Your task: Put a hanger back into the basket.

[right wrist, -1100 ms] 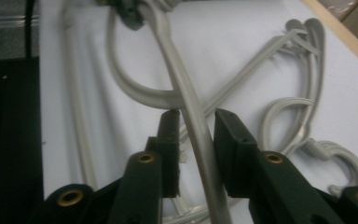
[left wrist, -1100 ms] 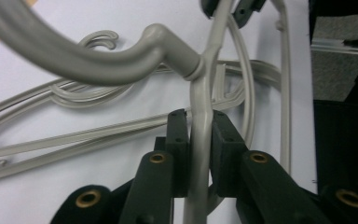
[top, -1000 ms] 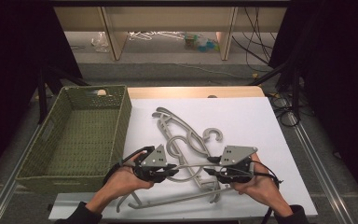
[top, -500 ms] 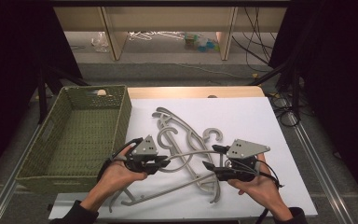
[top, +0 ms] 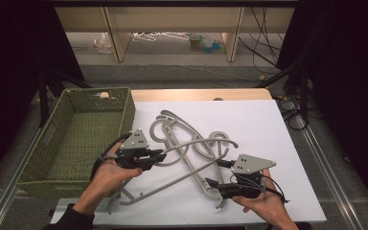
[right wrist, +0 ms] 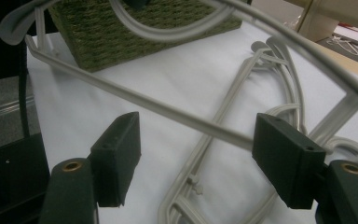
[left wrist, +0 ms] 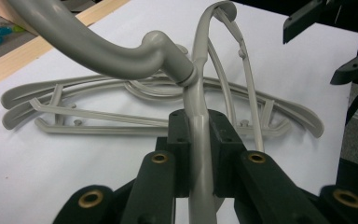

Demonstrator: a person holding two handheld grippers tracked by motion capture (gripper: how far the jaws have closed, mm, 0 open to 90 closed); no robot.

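We see the worktop (top: pixel 268 129) covered in white, with a green woven basket (top: pixel 76 139) standing at its left edge. Beside the basket, across the middle of the white sheet, lies a loose heap of grey plastic hangers (top: pixel 172 132). One grey hanger (top: pixel 187 143) is lifted out of that heap at a slant, its lower bar running down toward the near edge of the worktop. The left gripper (top: pixel 160 155), near the basket's right wall, has its jaws closed tight on this hanger: in the left gripper view the hanger's arm (left wrist: pixel 199 140) runs straight up between the two pads, pinched just below the neck of the hook. The right gripper (top: pixel 213 184), close to the near right part of the worktop, has jaws that have just been opening and now stand wide apart; in the right gripper view the hanger's thin bar (right wrist: pixel 168 112) crosses the gap between them, apart from the left pad and passing close by the right one.
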